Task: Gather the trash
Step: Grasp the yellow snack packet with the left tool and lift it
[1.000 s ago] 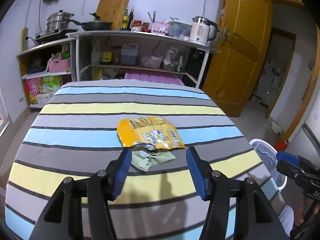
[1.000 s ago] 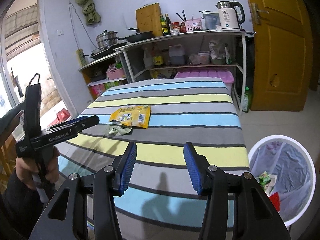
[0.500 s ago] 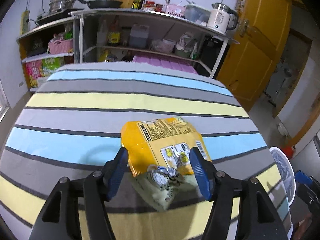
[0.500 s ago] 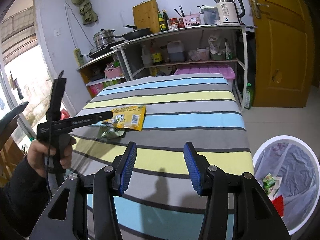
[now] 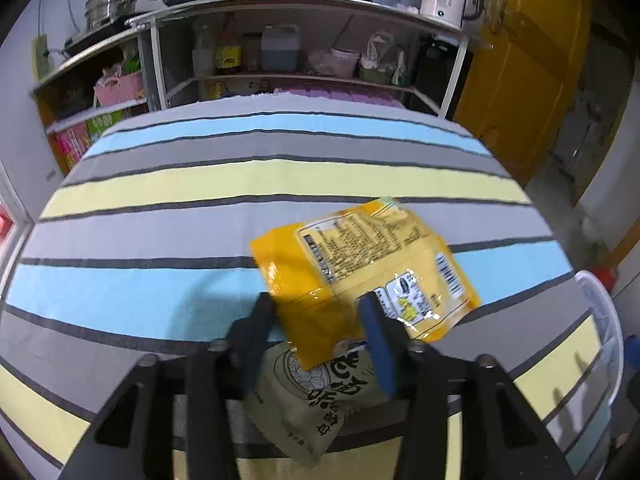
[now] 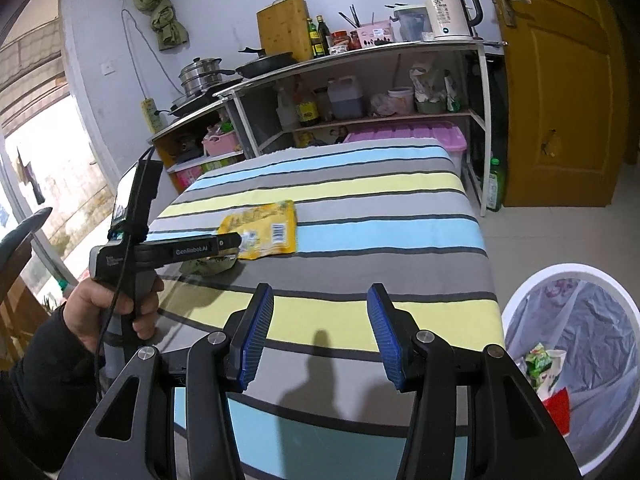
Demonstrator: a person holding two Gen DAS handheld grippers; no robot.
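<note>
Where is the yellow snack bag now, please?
In the left wrist view, the yellow snack bag lies on the striped table, its near corner overlapping the green wrapper.

A: From where is the left wrist view taken?

B: From just above the striped table [image 5: 168, 192], angled steeply down, close to the yellow packet [image 5: 360, 264].

A: And the right wrist view?

B: From farther back (near the table's edge). The packet [image 6: 266, 232], table and shelving [image 6: 360, 80] are shared.
</note>
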